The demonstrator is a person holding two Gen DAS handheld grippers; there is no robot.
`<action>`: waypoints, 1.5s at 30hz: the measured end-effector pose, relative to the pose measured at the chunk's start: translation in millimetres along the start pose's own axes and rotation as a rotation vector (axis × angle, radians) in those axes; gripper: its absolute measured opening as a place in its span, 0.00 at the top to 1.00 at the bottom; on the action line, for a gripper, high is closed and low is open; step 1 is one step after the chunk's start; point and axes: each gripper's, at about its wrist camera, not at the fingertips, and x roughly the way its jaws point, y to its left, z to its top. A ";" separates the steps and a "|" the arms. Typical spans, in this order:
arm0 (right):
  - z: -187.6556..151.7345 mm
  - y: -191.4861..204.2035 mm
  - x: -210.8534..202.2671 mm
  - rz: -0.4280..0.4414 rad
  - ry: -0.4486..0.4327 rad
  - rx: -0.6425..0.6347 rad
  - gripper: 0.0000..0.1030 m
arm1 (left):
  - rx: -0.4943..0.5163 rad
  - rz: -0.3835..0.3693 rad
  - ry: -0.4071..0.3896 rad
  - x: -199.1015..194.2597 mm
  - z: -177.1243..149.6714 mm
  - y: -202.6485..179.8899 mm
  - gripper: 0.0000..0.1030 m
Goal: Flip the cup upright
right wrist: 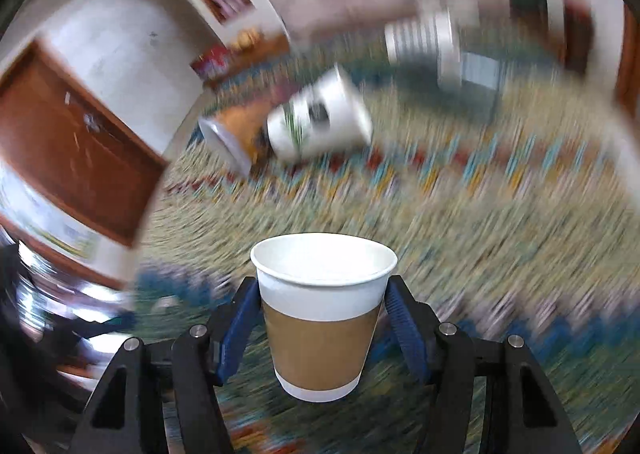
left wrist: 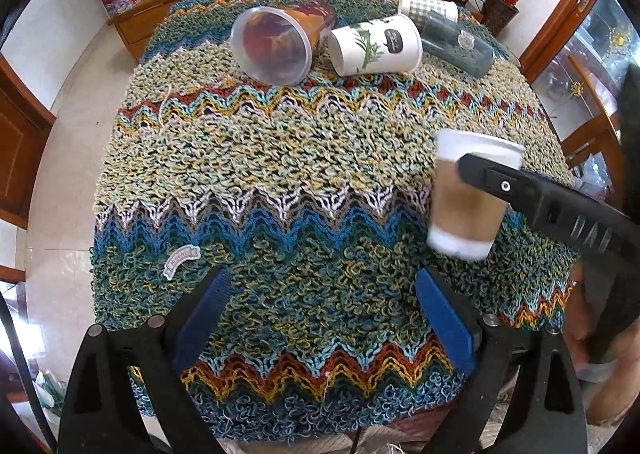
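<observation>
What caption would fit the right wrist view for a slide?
Right gripper holds the sleeved paper cup mouth-up above the knitted cloth; other cups lie blurred behind.

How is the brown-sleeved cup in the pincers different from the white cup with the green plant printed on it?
The brown-sleeved cup is held mouth-up in the right gripper, while the plant-print cup lies on its side on the knitted cloth. The first wears a plain brown band between white ends; the second is white with a green sprig and a dark label. One is gripped; the other is untouched, beside other tipped cups. Both look like paper cups.
</observation>
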 end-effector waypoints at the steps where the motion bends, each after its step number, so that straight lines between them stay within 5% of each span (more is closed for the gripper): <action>1: -7.2 7.8 -4.1 -0.047 -0.073 -0.077 0.37 | -0.007 0.004 -0.010 -0.9 0.7 0.9 0.08; 6: -39.0 21.1 -9.6 -0.152 -0.252 -0.207 0.37 | -0.024 0.012 -0.039 -3.3 3.4 2.2 0.08; 22: -64.8 21.6 -29.7 -0.155 -0.134 -0.183 0.31 | 0.043 0.052 -0.160 -29.1 -3.8 -17.3 0.08; 35: -71.5 32.0 -89.8 -0.177 -0.267 -0.226 0.26 | 0.064 0.048 -0.228 -58.5 -13.9 -25.8 0.08; 45: -25.7 45.8 -162.5 -0.211 -0.331 -0.176 0.26 | 0.080 0.051 -0.350 -109.0 -4.4 -35.6 0.08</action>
